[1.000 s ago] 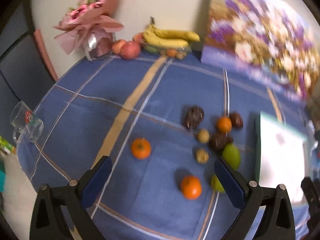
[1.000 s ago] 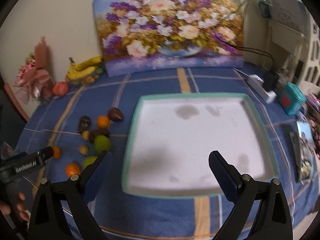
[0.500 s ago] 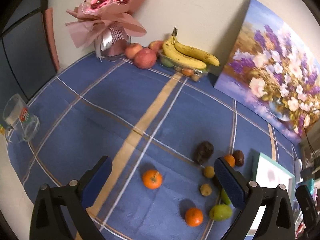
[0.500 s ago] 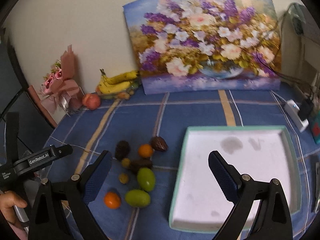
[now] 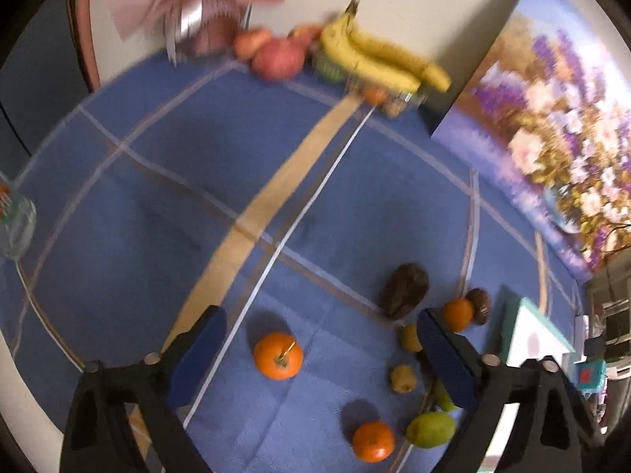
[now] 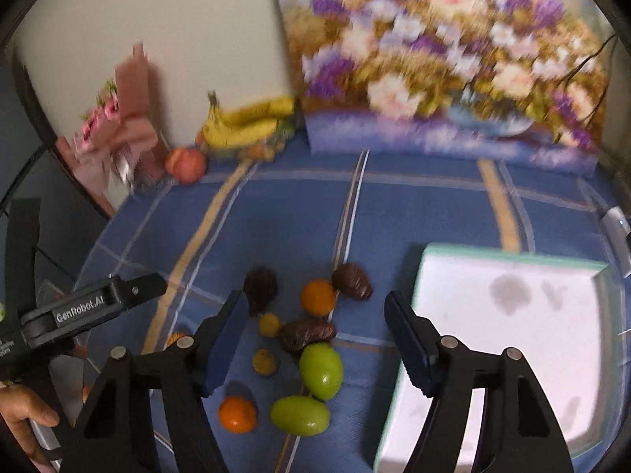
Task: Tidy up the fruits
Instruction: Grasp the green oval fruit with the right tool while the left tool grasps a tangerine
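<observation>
Left wrist view: the left gripper hangs over the blue tablecloth, its jaws just drawn in a little yet parted and holding nothing. A stemmed orange sits on the cloth between the two pads, closer to the left one, not touched by either. Being round, it asks no special turn of the wrist; I'd judge a straight drop onto it is all the pickup needs, and this hand is plainly the nearer one.

Over in the right wrist view, the right gripper has just been narrowing too, with nothing pinched. Framed between its pads are two green fruits, the nearer lying crosswise, the farther more upright, so a grip across the short side looks safer to me. Beyond them lie dark fruits, small yellow ones and another orange. The white tray lies to the right of the pile, toward the cloth's right edge, bare of fruit. Bananas rest at the back edge, by the painting.
</observation>
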Available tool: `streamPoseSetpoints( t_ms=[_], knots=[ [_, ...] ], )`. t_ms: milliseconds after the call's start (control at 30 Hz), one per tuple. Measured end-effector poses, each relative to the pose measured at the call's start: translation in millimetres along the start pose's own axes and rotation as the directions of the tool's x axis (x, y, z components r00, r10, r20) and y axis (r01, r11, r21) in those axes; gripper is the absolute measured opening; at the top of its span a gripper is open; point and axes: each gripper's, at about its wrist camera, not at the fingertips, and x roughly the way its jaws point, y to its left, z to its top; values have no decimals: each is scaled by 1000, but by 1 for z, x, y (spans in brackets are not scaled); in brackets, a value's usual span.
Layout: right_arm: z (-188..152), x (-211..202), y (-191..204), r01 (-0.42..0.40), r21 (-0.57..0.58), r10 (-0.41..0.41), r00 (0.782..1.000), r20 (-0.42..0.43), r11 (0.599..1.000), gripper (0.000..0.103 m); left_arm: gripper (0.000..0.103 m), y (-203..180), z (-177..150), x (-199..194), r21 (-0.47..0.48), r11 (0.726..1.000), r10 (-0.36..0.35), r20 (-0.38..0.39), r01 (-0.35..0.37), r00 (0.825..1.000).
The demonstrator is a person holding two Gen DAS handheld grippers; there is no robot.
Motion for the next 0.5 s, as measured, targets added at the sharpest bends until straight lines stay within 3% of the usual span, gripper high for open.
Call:
streamPoseSetpoints(
  t_ms=[100,200,500],
  knots=[
    [-12,26,2,13,-12,-14,996,-86,1000,61,88,8,-6,21,-26,1000,1,-68,-3,998],
    [-22,43,1,17,-8,-18,990,-142,1000,58,76,16,-12,34,-47,999,6,-114,-12,993],
    [-41,71,-4,32,-13,-34,971,-236,999,54,44,17,-27,53,-56,997,36,-169,-46,985]
  ],
)
